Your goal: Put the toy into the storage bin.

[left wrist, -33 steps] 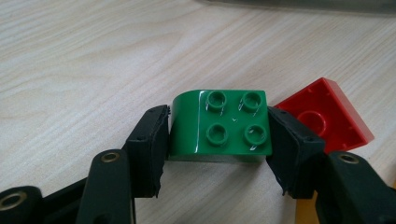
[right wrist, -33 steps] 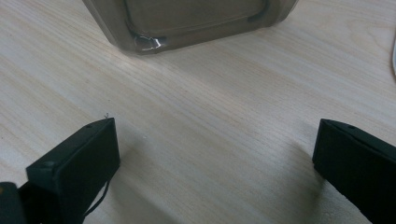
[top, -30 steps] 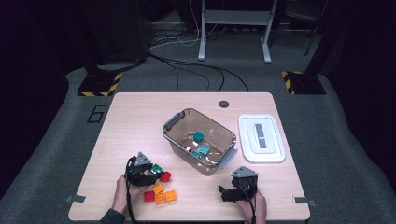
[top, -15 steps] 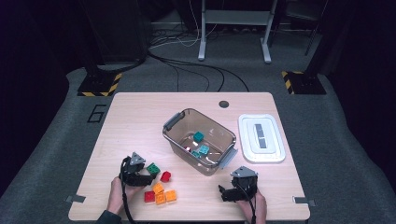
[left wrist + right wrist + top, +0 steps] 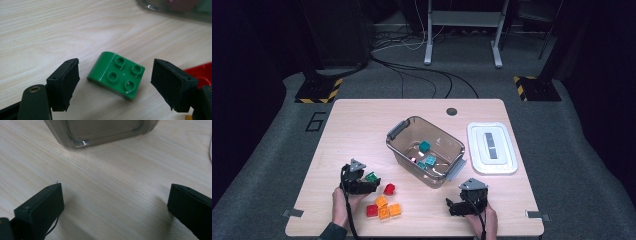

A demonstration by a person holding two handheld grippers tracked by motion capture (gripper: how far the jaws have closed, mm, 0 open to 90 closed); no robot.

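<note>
A green brick point(image 5: 116, 75) with a rounded edge lies studs-up on the wooden table, between the fingers of my left gripper point(image 5: 115, 83). Those jaws have just been opening and stand clear of the brick on both sides. From above, the left gripper point(image 5: 366, 184) points right at the green brick point(image 5: 371, 176). My right gripper point(image 5: 115, 195) rests open on bare wood with nothing between its fingers, facing the clear bin point(image 5: 100, 130). From above, the right gripper point(image 5: 452, 206) sits near the front edge, below the bin's right end.
The clear bin point(image 5: 398, 131) in mid-table holds teal bricks point(image 5: 425, 146). Its white lid point(image 5: 492, 147) lies to the right. A red brick point(image 5: 388, 189), orange bricks point(image 5: 381, 201) and another red one point(image 5: 372, 210) lie by the left gripper. The red brick's edge point(image 5: 200, 72) shows beside the right jaw.
The left gripper's jaws have spread apart and the gripper has drawn back slightly to the left, leaving the green brick on the table. The right gripper has not moved.
</note>
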